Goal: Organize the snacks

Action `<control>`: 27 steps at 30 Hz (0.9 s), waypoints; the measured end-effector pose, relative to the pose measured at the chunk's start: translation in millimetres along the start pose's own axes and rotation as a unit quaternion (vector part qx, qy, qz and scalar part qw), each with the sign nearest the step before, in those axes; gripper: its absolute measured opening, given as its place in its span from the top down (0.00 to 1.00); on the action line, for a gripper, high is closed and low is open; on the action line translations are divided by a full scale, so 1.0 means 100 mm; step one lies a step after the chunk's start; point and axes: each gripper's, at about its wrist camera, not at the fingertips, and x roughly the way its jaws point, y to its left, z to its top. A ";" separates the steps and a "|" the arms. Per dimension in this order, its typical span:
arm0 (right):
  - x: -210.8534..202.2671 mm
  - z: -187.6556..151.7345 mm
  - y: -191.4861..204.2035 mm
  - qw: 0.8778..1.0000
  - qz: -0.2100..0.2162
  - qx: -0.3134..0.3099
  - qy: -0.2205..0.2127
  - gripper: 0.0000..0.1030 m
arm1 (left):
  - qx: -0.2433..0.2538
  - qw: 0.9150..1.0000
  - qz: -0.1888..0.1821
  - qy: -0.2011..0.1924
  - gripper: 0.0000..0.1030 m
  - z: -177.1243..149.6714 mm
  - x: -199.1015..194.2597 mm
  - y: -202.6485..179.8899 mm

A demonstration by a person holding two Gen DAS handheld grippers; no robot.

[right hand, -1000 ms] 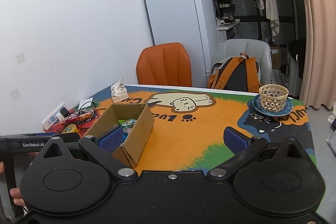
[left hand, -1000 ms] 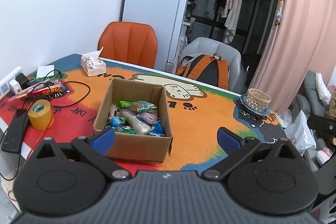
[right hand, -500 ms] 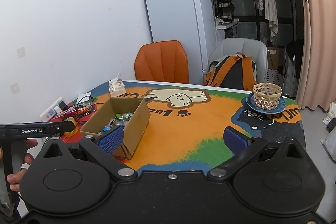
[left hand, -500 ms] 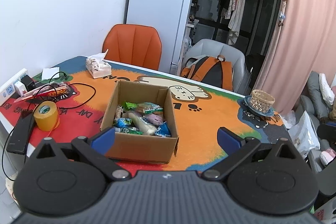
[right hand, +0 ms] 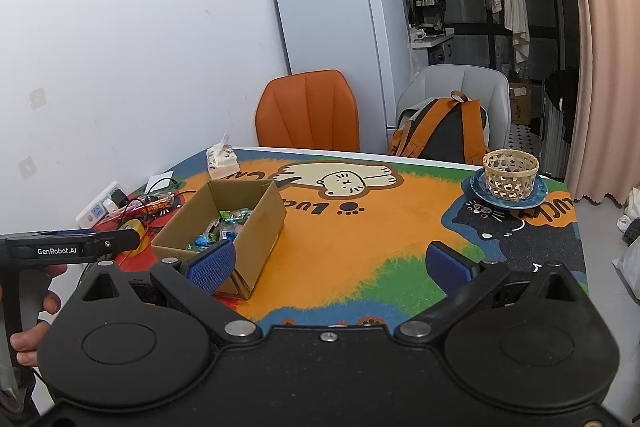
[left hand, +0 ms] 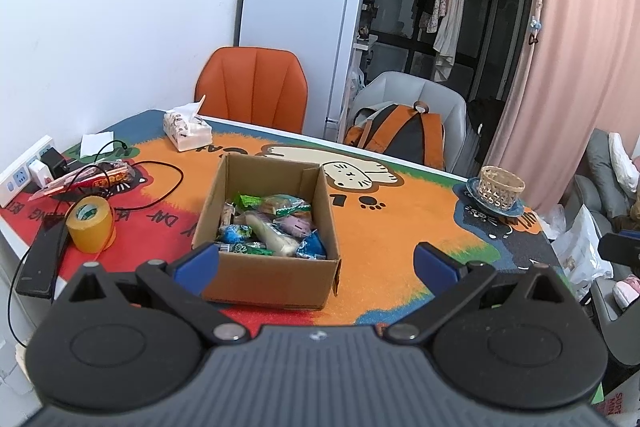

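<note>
Cardboard box (left hand: 272, 267) at lower centre of the frame holds the wrapped snacks (left hand: 272, 223); both grippers, left (left hand: 316, 263) and right (right hand: 328, 267), hover empty, jaws wide apart, likely ready to pick.

1. A lived-in home: a white fridge (left hand: 298, 27) stands by an orange chair (left hand: 256, 87).
2. Clothes (left hand: 450, 7) hang behind a pink curtain (left hand: 576, 39), probably a closet, though it is dim.
3. A cartoon cat tablecloth (right hand: 360, 227) holds a tissue pack (left hand: 186, 129).
</note>
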 end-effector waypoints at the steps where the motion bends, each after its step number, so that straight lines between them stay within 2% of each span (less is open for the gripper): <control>1: 0.00 0.00 0.00 1.000 0.000 0.000 0.000 0.00 | 0.001 1.000 -0.001 0.000 0.00 0.00 0.00 0.00; 27: 0.00 0.00 -0.01 1.000 0.001 -0.001 0.005 0.00 | 0.016 1.000 -0.005 -0.001 0.00 -0.02 -0.02 -0.12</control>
